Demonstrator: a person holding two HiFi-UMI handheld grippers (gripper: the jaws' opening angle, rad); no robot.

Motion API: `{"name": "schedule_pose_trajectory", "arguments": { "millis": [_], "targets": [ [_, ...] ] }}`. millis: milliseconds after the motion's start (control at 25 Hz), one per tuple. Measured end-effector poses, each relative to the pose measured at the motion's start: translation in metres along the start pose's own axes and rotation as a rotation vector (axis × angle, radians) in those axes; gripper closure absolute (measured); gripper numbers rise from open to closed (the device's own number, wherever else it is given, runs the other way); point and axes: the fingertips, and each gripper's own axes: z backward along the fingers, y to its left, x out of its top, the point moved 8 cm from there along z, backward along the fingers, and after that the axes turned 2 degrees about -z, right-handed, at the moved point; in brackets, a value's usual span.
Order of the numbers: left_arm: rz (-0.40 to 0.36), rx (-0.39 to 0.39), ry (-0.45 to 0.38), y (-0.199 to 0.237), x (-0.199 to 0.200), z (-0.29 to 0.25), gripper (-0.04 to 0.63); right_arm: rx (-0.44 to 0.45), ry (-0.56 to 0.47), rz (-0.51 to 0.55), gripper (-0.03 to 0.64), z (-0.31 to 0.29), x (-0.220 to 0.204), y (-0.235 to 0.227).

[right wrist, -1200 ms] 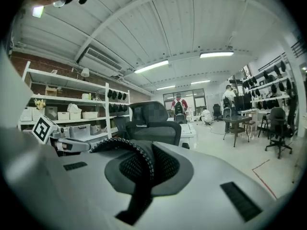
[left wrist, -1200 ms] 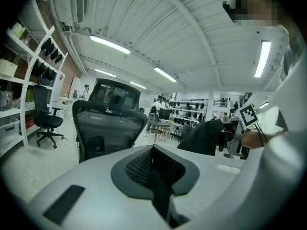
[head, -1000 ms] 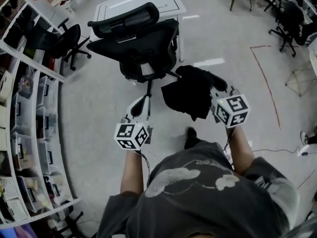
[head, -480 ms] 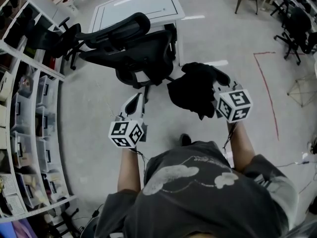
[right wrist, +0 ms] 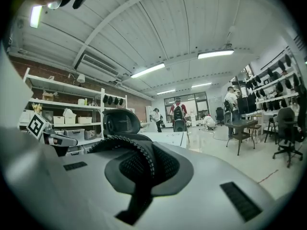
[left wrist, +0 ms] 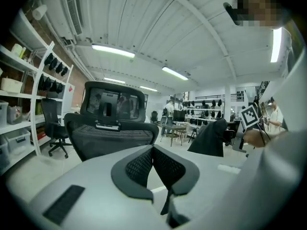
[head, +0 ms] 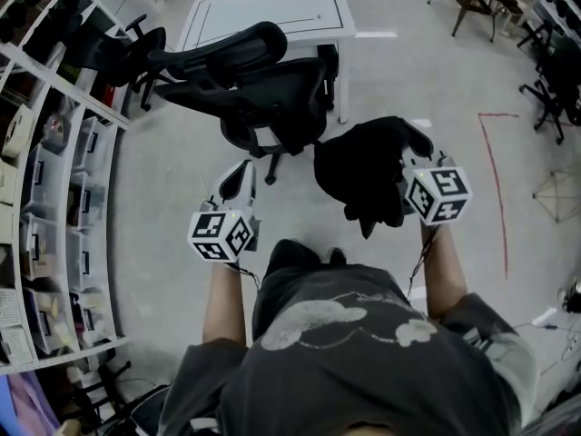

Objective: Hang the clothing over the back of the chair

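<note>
While right hand-held gripper (right wrist: 149, 150) pinches 1 black garment (head: 361, 173) | left hand-held gripper (left wrist: 152, 148) pressed together

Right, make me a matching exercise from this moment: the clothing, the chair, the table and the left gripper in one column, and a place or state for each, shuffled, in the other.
Things
1. black garment
2. black mesh office chair
3. white rectangular table
4. left gripper

Places or states
A. jaws together, nothing between them
B. stands on the floor, nothing draped over its back
C. hangs from the jaws of the right gripper
D. beyond the chair, at the top of the head view

Pairs: 1-C, 2-B, 3-D, 4-A
</note>
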Motion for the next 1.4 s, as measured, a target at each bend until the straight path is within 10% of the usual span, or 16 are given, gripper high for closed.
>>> {"name": "schedule_pose_trajectory", "arguments": {
  "millis": [1400],
  "targets": [
    [-0.081, 0.074, -0.155, 0.177, 0.093, -0.082, 0.594, -0.161, -0.169, 0.194, 0.617, -0.214, 0.172, -0.042]
  ]
}}
